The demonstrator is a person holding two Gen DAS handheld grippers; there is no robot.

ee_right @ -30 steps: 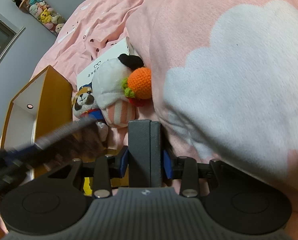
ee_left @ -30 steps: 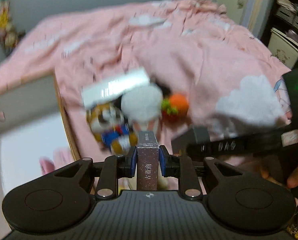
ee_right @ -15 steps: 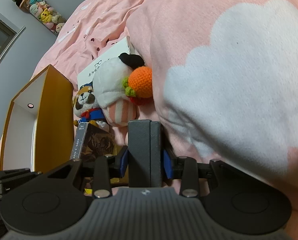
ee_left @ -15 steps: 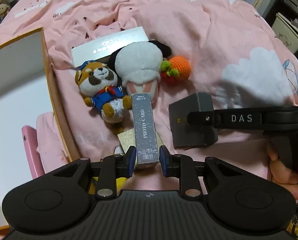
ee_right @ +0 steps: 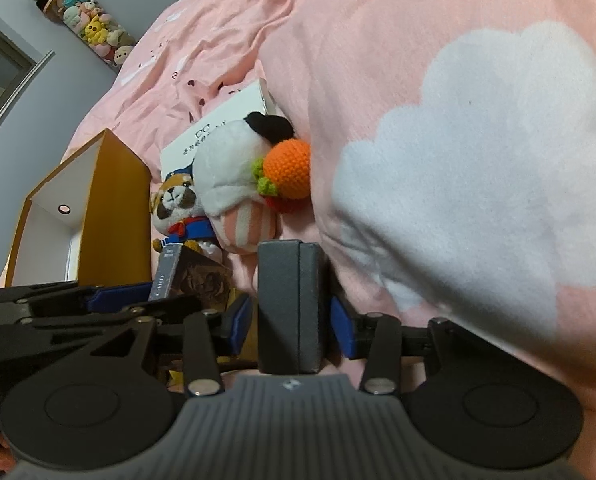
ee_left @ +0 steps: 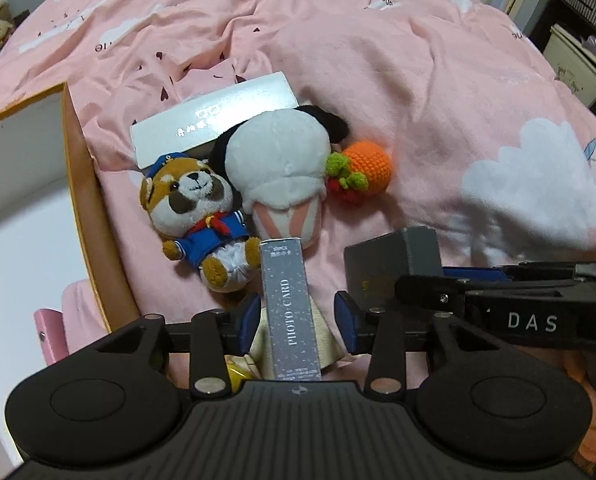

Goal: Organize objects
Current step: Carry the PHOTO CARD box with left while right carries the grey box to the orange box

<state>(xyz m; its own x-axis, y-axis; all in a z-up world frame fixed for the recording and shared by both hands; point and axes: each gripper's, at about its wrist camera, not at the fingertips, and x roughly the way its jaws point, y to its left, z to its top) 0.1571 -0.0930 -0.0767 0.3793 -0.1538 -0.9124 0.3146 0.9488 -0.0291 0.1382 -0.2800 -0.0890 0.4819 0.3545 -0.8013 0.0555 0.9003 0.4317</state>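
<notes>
"PHOTO CARD" on the grey box; "DAS" on the right gripper

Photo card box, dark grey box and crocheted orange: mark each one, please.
photo card box (ee_left: 291, 312), left wrist view, printed side face.
dark grey box (ee_right: 289, 308), right wrist view, top face.
crocheted orange (ee_left: 372, 165), left wrist view, orange body.

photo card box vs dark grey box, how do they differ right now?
The photo card box is slim, speckled grey and printed PHOTO CARD; the dark grey box is thicker, plain, with a seam down its face. The photo card box lies between the left claw's opening jaws, the dark grey box between the right claw's. Both are rectangular and clear of the pads.
</notes>
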